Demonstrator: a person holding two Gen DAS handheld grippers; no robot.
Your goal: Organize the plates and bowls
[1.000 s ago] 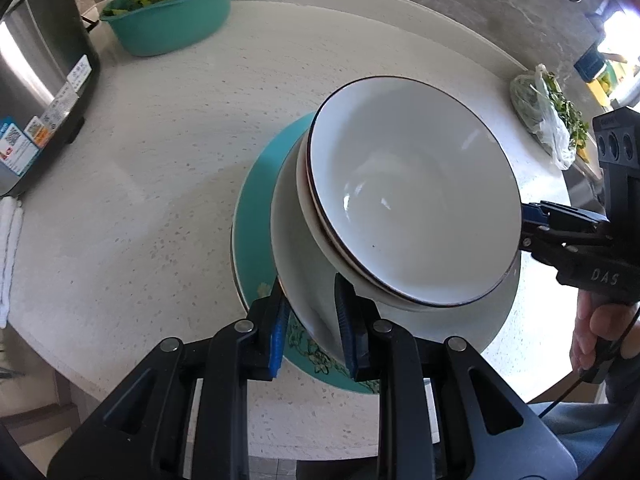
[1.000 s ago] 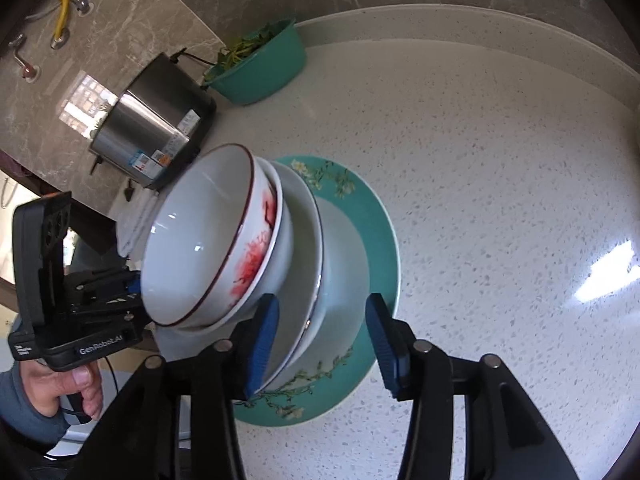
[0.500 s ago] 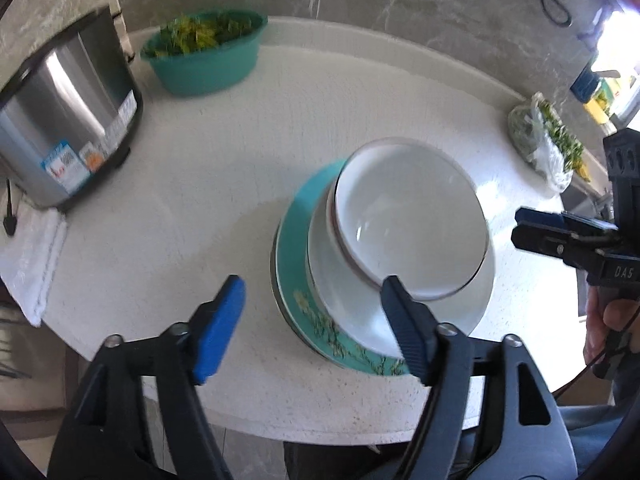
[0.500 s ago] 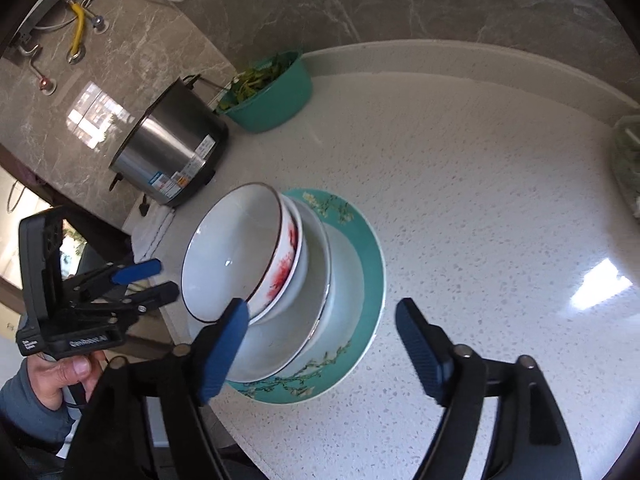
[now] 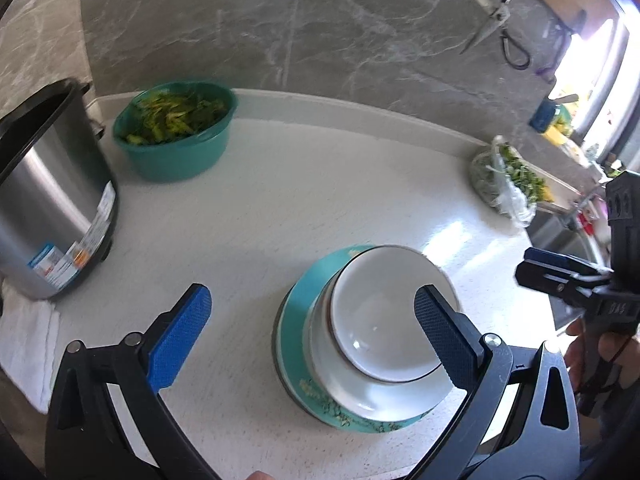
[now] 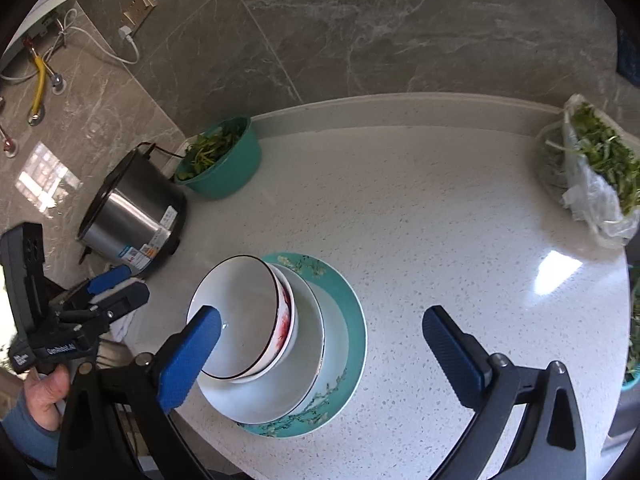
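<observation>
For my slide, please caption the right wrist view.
Open right gripper above bowls stacked on a teal plate.

A home kitchen.
A white counter (image 6: pixel 420 208) meets a grey stone wall (image 6: pixel 360 32). On it stand a steel cooker (image 6: pixel 128 216), a green tub (image 5: pixel 176 136) of leafy greens, a bag of greens (image 6: pixel 592 176), and stacked bowls (image 6: pixel 256 332) on a plate (image 6: pixel 352 320).

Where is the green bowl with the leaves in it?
The green bowl sits at the back left of the counter in the left wrist view, against the grey wall and right beside the silver cooker.
</observation>
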